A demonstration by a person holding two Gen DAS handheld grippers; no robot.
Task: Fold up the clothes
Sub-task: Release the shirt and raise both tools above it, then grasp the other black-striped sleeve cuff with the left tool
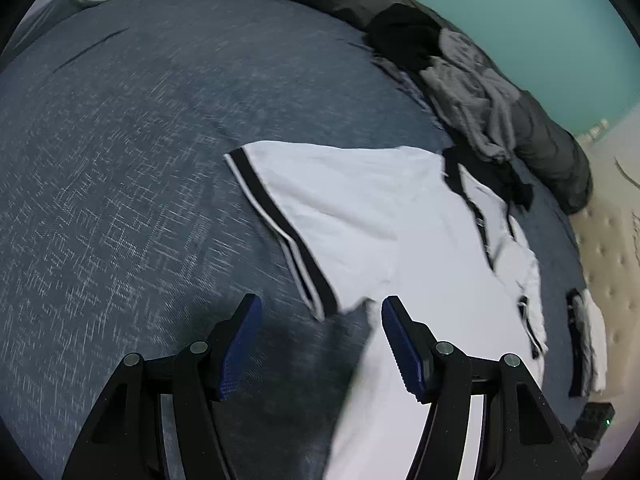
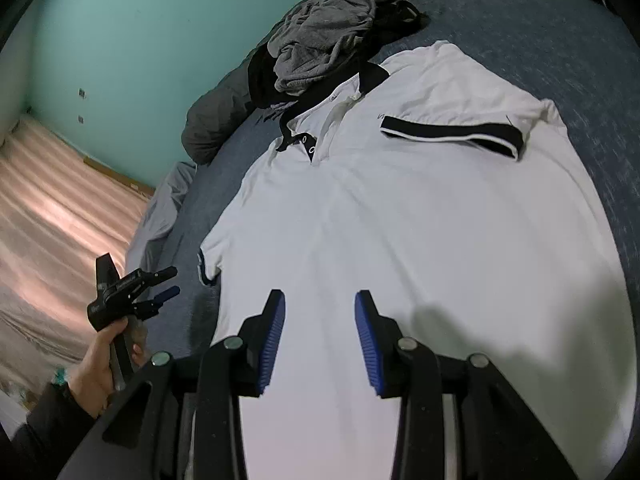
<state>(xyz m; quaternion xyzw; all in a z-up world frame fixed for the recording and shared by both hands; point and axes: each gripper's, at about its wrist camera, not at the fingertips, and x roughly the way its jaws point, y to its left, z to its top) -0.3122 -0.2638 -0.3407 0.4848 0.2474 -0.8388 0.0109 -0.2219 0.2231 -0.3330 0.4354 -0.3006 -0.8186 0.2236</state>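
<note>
Shirt (image 2: 400, 208) flat on bed (image 1: 120, 160); clothes heap (image 2: 320, 36) behind collar.

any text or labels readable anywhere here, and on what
None can be read.
White polo shirt: a small dark mark on the chest beside the folded sleeve, too small to read.
Inside the shirt's collar: a tiny tag, too small to read.
Left gripper: a faint mark on its black body, blurred.
Grey clothes pile: no print visible.

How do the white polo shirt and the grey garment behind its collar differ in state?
The white polo shirt lies spread flat, front up, on the blue bedcover; the grey garment sits crumpled in a heap. The shirt has black trim; the grey garment looks plain. Neither is folded, and no hand-held gripper holds either.
</note>
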